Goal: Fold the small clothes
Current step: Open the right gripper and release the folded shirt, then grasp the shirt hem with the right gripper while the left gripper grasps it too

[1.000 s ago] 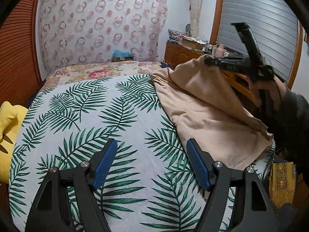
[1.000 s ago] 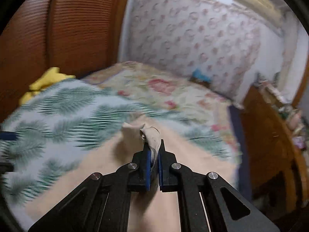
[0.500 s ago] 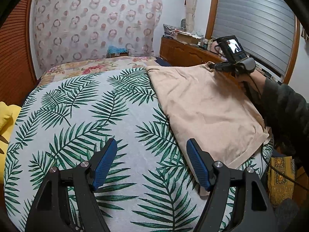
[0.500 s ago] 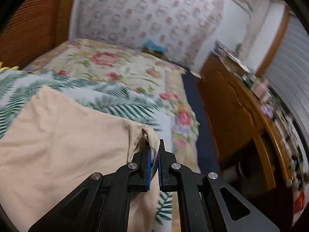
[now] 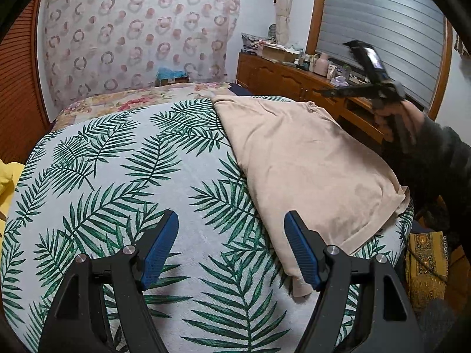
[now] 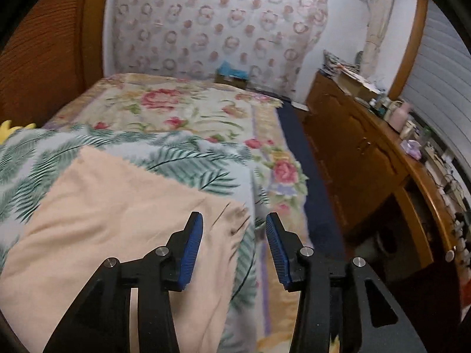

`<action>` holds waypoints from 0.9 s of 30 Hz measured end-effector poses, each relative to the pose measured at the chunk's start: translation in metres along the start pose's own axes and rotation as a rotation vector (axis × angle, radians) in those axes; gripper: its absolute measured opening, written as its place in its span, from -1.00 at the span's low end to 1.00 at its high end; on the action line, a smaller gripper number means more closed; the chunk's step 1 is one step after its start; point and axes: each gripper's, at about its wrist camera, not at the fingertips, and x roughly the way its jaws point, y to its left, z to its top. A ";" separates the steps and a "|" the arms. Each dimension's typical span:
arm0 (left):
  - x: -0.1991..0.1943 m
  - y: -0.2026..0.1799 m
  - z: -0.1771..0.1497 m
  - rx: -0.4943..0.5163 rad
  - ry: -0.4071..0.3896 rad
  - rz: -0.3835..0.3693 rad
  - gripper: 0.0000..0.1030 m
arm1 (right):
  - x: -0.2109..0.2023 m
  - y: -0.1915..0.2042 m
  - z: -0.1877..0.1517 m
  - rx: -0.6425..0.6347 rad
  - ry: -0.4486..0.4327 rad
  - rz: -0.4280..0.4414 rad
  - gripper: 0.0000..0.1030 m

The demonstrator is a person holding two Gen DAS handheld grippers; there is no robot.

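Note:
A beige garment (image 5: 306, 164) lies spread flat on the right side of the palm-leaf bedspread (image 5: 123, 176). It also shows in the right wrist view (image 6: 112, 223), with its far right corner wrinkled. My left gripper (image 5: 231, 244) is open and empty, low over the bedspread just left of the garment's near corner. My right gripper (image 6: 234, 238) is open and empty, just above the garment's far right corner. It shows in the left wrist view (image 5: 326, 92) raised beyond that corner.
A wooden dresser (image 6: 368, 158) with clutter on top runs along the right of the bed. A floral blanket (image 6: 182, 108) covers the far end of the bed. Yellow cloth (image 5: 7, 176) lies at the left edge. A patterned yellow item (image 5: 424, 267) hangs by the bed's right side.
My right gripper has opened and let go of the garment's far right corner, then lifted away. The garment now lies flat. My left gripper stays open in place.

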 end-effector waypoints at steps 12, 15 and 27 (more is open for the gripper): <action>0.007 -0.015 0.000 0.025 0.019 -0.012 0.46 | -0.097 -0.001 -0.090 -0.034 -0.045 0.161 -0.11; 0.011 -0.020 -0.002 0.035 0.042 -0.014 0.46 | -0.109 -0.006 -0.112 -0.045 -0.035 0.171 -0.11; 0.018 -0.037 -0.009 0.079 0.095 -0.039 0.46 | -0.129 -0.028 -0.163 0.013 0.047 0.261 -0.11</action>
